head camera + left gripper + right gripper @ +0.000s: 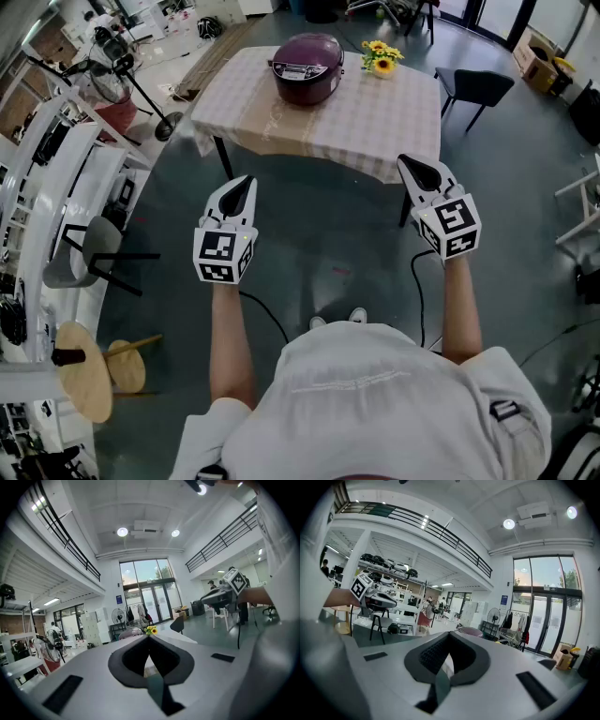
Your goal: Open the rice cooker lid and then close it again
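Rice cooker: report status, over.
Left hand-held gripper and right hand-held gripper shut, empty, short of checked-cloth table. Round maroon rice cooker lid down. Yellow flowers beside it, not blocking.

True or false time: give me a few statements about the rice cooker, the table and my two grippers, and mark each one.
1. The cooker is closed. True.
2. The left gripper grips the cooker. False: its jaws are together on nothing, and it is held over the floor, short of the table.
3. The flowers stand on the table beside the cooker. True.
4. The right gripper has its jaws wide apart. False: they are together and empty.
5. A black chair stands off the table's right side. True.
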Demonstrator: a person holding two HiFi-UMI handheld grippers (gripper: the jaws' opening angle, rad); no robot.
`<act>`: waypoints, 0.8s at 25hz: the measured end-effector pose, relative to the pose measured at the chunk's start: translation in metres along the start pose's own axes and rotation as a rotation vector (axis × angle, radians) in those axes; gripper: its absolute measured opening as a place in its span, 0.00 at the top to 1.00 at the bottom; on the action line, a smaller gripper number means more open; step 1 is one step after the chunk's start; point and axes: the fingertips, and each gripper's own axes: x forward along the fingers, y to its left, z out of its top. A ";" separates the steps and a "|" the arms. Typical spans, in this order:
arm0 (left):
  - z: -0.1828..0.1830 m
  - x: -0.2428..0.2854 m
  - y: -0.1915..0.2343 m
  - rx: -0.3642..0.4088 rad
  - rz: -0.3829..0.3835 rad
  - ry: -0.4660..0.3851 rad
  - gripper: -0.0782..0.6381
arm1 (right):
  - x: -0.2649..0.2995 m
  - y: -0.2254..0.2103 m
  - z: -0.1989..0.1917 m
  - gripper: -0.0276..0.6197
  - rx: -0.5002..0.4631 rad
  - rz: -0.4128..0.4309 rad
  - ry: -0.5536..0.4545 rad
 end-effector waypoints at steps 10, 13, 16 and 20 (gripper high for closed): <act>-0.012 -0.014 0.027 -0.020 0.031 0.024 0.87 | 0.014 0.017 0.013 0.92 0.099 0.004 -0.037; -0.019 -0.022 0.032 -0.026 0.009 0.014 0.87 | 0.018 0.033 0.015 0.92 0.098 0.026 -0.014; -0.023 -0.031 0.036 -0.037 -0.006 0.002 0.87 | 0.016 0.046 0.022 0.92 0.087 0.020 -0.018; -0.030 -0.044 0.041 -0.051 -0.033 -0.004 0.87 | 0.012 0.060 0.027 0.91 0.079 -0.021 -0.033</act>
